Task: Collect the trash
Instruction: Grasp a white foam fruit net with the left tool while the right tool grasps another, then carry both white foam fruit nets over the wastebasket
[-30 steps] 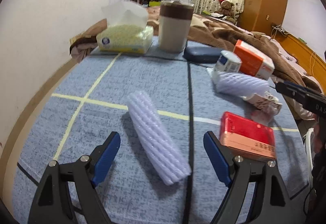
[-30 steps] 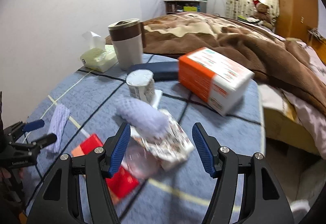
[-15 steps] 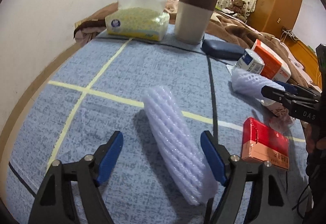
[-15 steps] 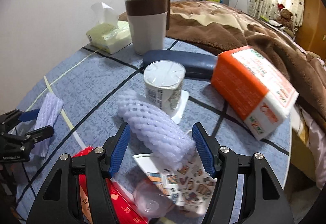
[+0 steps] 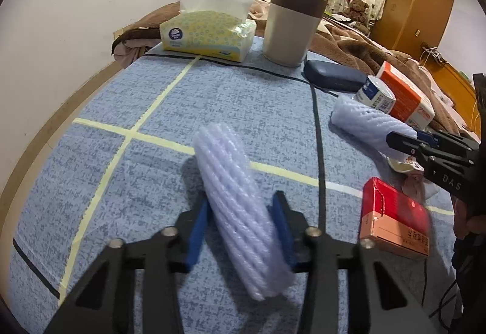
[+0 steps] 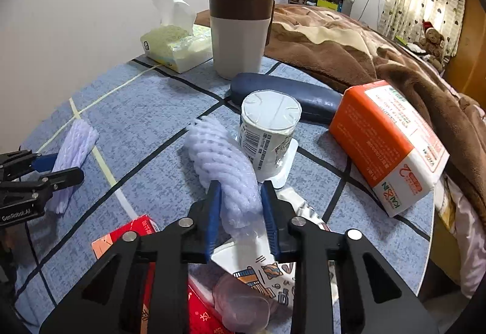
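A: Left tongs (image 5: 241,209) just closed, now nearly shut, blue pads squeezing the near half of the foam sleeve (image 5: 226,179) on the blue cloth (image 5: 145,109). Same on the right?

B: Same. Right tongs (image 6: 240,186) just closed too, down to a narrow gap, pinching the near end of the foam net (image 6: 220,161). Far end right beside the cup (image 6: 268,127), maybe touching

A: Gentle hold, then. Soft stuff, likely to squash and slip out if jerked. Better to lift straight up before swinging anywhere

B: Agreed. Worth going slowly on the right: printed wrapper (image 6: 264,270) directly under the pads, red box (image 6: 130,230) just to the left, cup hard by the net. Could drag or tip something

A: Plenty of open cloth around the sleeve. Only the red box off to its right, with the other tongs beyond. Wall close past the cloth's left edge, so no wide swing that way

B: Tighter here. Orange pack (image 6: 385,139) close to the table's right edge, dark case (image 6: 288,94) and mug (image 6: 240,33) behind the cup, tissue box (image 6: 179,45) beside the mug. Free room only upward and back toward the body. No bin visible in either view, so no telling where to carry
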